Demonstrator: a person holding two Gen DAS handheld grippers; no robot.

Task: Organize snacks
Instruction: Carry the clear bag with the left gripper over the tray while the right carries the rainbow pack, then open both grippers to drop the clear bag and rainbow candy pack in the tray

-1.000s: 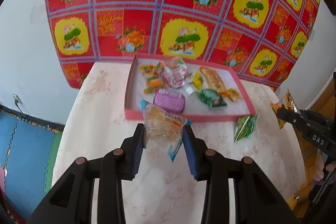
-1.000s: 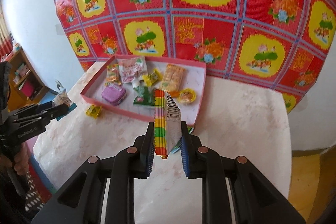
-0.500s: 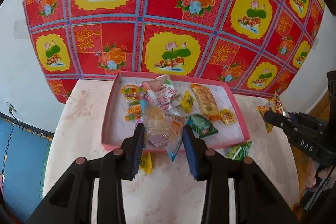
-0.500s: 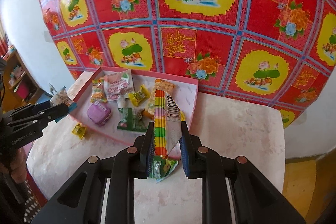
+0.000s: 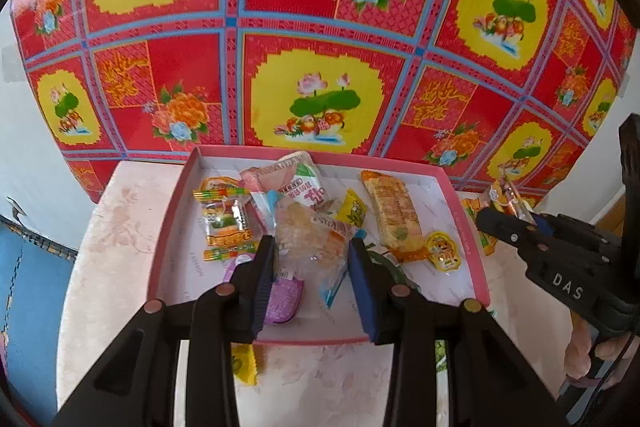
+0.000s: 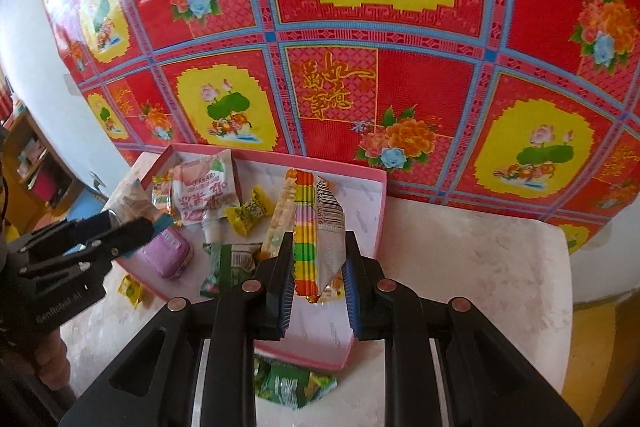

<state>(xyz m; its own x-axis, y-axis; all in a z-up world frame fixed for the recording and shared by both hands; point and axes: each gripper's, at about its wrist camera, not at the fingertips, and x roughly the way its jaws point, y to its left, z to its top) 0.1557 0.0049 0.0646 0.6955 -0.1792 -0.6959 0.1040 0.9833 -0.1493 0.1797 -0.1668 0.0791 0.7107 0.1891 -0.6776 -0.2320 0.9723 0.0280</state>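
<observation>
Both claws loaded, both over the pink tray (image 5: 168,227) on the counter (image 5: 116,235). Left claw (image 5: 312,259) is closed on a clear chip bag (image 5: 310,239), held above the tray's near middle. Right claw (image 6: 318,273) is closed on a striped pack (image 6: 318,223) with a barcode, held upright over the tray's near right part.

Step in hand looks like drop-off: carry is done, release not yet. Next move likely calls for lowering each pack toward a bare patch of tray floor and opening the jaws.

Tray is crowded: pink-white pouch (image 5: 296,183), long biscuit pack (image 5: 394,215), yellow candy (image 5: 352,213), purple case (image 5: 282,297) right under the left claw, green pack (image 6: 228,267). The chip bag could land on the purple case. Still loose on the counter: yellow packet (image 5: 244,363) and green packet (image 6: 292,383), both just outside the near rim.
</observation>
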